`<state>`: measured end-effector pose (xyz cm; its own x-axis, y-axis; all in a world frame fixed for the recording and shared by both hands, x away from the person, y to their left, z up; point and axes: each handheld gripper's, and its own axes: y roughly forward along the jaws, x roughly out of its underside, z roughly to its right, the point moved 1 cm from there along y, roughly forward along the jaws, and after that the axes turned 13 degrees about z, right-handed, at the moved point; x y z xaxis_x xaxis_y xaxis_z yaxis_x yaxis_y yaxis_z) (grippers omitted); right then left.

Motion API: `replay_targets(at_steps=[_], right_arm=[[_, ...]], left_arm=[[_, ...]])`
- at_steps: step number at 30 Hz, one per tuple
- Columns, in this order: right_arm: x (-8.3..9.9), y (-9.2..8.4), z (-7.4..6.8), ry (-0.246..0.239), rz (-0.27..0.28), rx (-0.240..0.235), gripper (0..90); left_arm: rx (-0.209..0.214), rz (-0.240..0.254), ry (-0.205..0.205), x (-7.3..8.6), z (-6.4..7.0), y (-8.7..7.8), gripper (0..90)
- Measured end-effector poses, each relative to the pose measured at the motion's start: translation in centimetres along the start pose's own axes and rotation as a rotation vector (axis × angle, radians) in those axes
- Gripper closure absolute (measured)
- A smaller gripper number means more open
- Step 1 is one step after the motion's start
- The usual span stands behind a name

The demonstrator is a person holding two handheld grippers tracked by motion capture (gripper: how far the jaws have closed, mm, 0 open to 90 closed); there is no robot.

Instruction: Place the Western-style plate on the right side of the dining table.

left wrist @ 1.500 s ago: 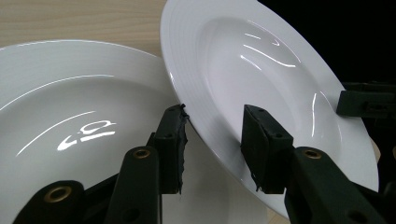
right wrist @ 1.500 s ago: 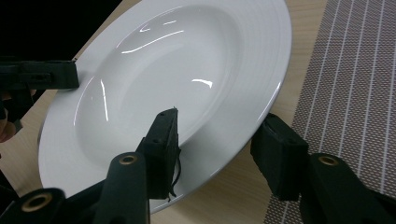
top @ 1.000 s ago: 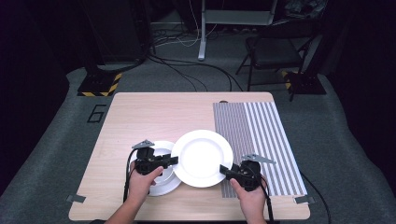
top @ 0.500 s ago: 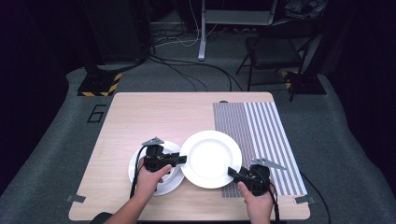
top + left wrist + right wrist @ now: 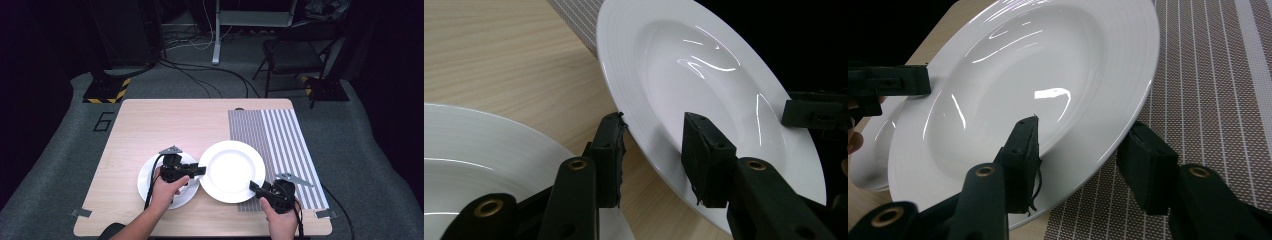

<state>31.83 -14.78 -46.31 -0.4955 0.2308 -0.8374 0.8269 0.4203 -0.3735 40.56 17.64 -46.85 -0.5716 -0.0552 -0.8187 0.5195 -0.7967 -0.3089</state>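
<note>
Plates: two white plates were on the scene, counted.
Carried plate (image 5: pixel 231 170): held up between both grippers, over the seam of bare wood and striped mat, its left edge just beside the second plate.
Second plate (image 5: pixel 150 176): lay flat on the table (image 5: pixel 165 125), under the left hand.
Left gripper (image 5: pixel 200 171): one, jaws clamped on the carried plate's left rim, one jaw above and one below.
Right gripper (image 5: pixel 253 186): one, jaws clamped on the plate's near right rim.
Mat (image 5: pixel 280 135): one striped placemat, on the table's right part.
Hands: two, one per gripper.
</note>
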Motion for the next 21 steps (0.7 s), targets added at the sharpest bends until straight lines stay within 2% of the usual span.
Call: replay_targets(at_steps=[4, 21], right_arm=[[-0.07, -0.14, 0.12, 0.002, 0.004, 0.011, 51.6], [-0.8, -0.29, 0.03, 0.009, 0.002, -0.003, 52.1]], left_arm=[[0.004, -0.002, -0.003, -0.03, 0.09, 0.15, 61.7], [0.002, 0.014, -0.006, -0.76, 0.18, 0.18, 62.5]])
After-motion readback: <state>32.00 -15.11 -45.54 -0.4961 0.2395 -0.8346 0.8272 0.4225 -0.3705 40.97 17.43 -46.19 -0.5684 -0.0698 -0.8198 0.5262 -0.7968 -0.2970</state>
